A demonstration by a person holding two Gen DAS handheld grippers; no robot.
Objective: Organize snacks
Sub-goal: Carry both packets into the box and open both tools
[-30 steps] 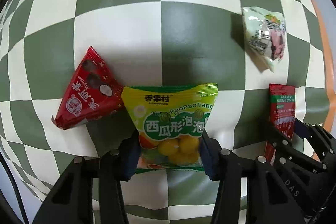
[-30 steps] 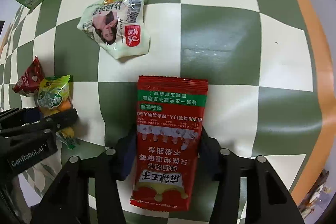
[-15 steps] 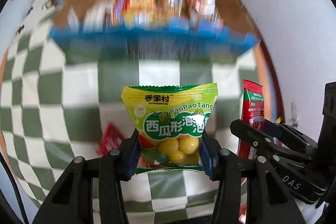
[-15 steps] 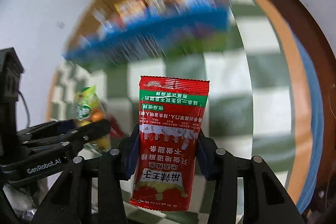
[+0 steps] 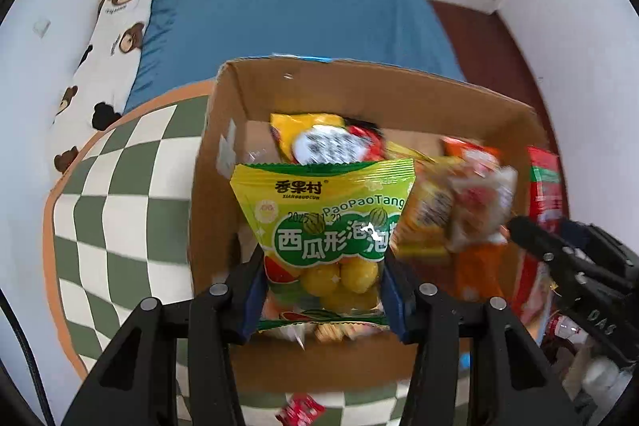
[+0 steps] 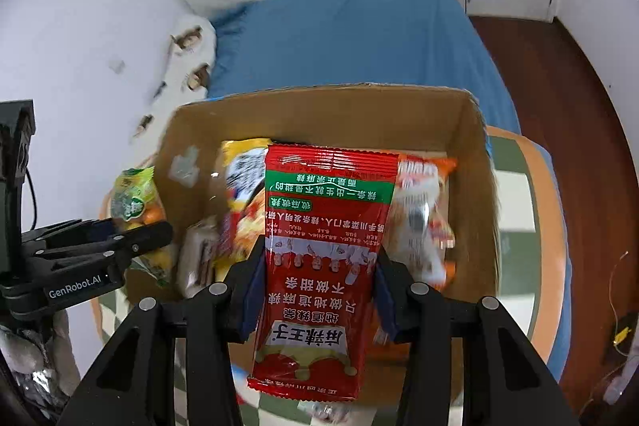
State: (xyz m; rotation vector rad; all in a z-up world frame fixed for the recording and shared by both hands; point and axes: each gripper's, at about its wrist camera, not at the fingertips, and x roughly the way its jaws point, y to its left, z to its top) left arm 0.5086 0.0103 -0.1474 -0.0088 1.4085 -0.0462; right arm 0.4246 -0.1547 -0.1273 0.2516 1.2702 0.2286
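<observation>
My left gripper (image 5: pixel 323 290) is shut on a yellow-green candy bag (image 5: pixel 325 210) and holds it above the open cardboard box (image 5: pixel 223 130), which holds several snack packets (image 5: pixel 459 202). My right gripper (image 6: pixel 315 282) is shut on a long red spicy-strip packet (image 6: pixel 323 250), held over the same box (image 6: pixel 471 146). Each gripper shows in the other's view: the right gripper (image 5: pixel 575 266) with the red packet (image 5: pixel 545 182), the left gripper (image 6: pixel 100 246) with the candy bag (image 6: pixel 133 198).
The box stands on a green-and-white checkered table (image 5: pixel 116 210) with an orange rim. A small red snack (image 5: pixel 299 410) lies on the table in front of the box. Behind are a blue bed (image 5: pixel 295 10), a bear-print pillow (image 5: pixel 108 38) and white walls.
Both grippers have lifted their packets off the table and carried them up and forward, to above the open box. The box has come close and now fills the middle of both views.
</observation>
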